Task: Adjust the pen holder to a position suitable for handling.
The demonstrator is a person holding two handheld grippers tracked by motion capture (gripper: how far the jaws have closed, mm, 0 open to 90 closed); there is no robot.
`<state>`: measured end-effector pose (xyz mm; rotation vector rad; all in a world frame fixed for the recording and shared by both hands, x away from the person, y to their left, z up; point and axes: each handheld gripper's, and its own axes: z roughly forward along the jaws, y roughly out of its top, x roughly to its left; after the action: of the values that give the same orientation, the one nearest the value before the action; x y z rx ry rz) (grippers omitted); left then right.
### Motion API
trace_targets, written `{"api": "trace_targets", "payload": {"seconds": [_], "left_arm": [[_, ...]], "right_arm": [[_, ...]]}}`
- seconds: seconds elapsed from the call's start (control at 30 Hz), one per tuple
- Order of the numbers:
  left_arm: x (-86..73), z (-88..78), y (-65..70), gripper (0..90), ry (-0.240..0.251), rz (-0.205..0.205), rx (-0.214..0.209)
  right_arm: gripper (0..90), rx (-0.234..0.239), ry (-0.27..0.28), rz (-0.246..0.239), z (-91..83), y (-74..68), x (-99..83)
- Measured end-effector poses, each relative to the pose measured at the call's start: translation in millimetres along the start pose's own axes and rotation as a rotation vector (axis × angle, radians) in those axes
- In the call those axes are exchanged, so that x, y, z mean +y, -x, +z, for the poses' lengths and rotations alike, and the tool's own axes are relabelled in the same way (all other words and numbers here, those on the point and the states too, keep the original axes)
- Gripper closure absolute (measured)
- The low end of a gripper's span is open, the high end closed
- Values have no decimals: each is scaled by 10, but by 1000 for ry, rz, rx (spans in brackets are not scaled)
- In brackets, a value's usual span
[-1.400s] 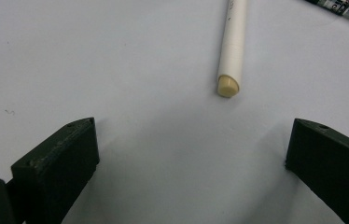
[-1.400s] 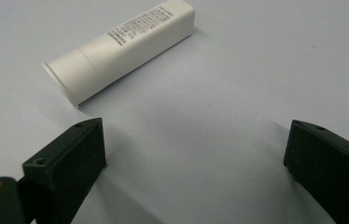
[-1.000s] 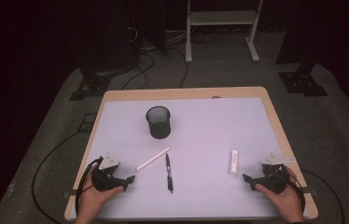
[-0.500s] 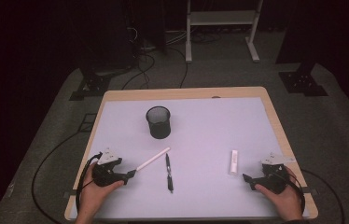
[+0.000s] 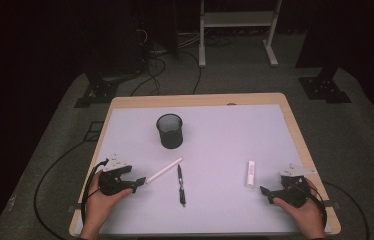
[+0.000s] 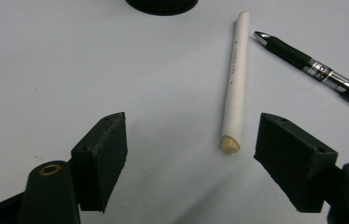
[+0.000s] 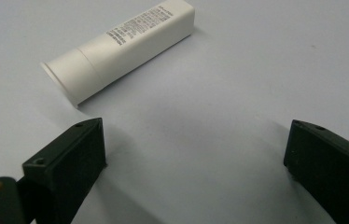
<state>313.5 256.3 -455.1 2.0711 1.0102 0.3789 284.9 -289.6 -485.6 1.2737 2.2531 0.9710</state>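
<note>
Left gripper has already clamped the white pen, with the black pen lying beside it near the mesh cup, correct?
Not clamped. In the left gripper view the left gripper has been closing, but its pads stand clear of the white pen. The black pen lies beside it, near the mesh cup.

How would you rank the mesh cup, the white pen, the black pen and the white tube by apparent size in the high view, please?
1. Mesh cup, plainly the bulkiest.
2. White pen and black pen: similar length, too close to rank.
3. White tube, the shortest, though thicker than either pen.
</note>
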Motion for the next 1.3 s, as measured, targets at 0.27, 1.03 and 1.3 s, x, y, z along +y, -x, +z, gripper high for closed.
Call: {"api": "trace_targets", "payload": {"seconds": [0.27, 1.03, 1.3], "left_arm": [[79, -36, -14, 264, 7, 6, 10], [387, 88, 14, 351, 24, 48, -7], [449, 124, 4, 393, 20, 35, -6]], "right_arm": [[47, 1, 0, 2, 0, 1, 0], [47, -1, 1, -1, -1, -1, -2], [47, 0, 1, 0, -1, -1, -2]]}}
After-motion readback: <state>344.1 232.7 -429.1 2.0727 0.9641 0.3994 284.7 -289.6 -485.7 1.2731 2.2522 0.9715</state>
